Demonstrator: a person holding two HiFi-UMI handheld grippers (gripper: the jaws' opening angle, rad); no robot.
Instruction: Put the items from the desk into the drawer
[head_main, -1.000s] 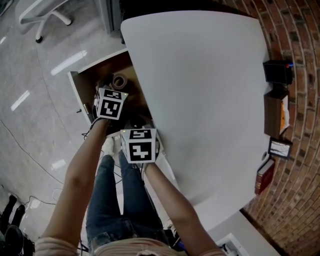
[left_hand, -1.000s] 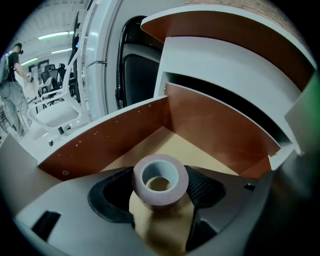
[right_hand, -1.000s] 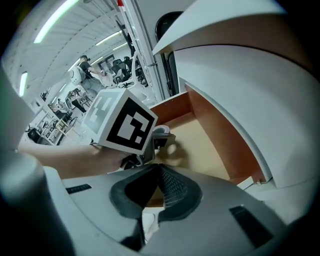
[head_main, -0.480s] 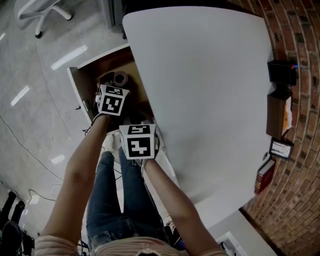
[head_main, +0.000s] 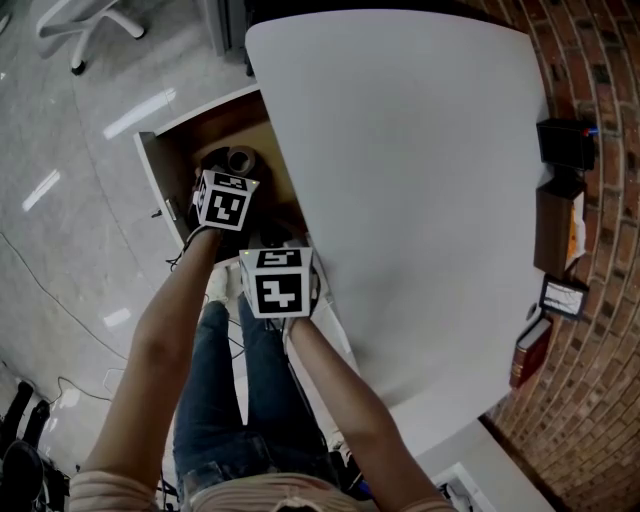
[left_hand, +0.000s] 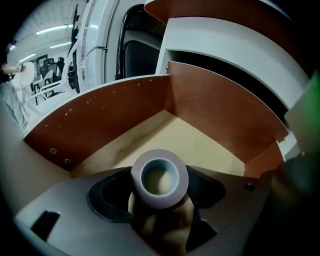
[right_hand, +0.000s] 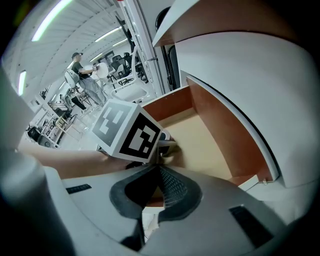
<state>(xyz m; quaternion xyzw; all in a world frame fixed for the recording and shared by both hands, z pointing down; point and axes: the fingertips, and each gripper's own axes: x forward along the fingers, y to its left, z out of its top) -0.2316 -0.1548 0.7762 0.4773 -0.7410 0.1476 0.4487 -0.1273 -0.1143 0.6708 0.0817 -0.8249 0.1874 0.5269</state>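
The wooden drawer (head_main: 158, 170) stands pulled out to the left of the white desk (head_main: 400, 180). My left gripper (head_main: 230, 180) hangs over it, shut on a grey tape roll (head_main: 240, 158). In the left gripper view the tape roll (left_hand: 160, 177) sits upright between the jaws of the left gripper (left_hand: 160, 212), above the drawer's tan bottom (left_hand: 180, 137). My right gripper (head_main: 276, 248) is just behind, by the desk's near edge. In its own view the right gripper (right_hand: 159, 187) has its pads together with nothing between them, and the left gripper's marker cube (right_hand: 127, 132) is ahead.
Along the brick wall at the desk's right edge stand a black box (head_main: 562, 146), a brown box (head_main: 555, 232), a small frame (head_main: 561, 297) and a red book (head_main: 530, 352). An office chair base (head_main: 80, 30) is on the floor at top left.
Almost nothing: the left gripper with the tape roll has edged slightly further over the drawer, and the right gripper has stayed in place.
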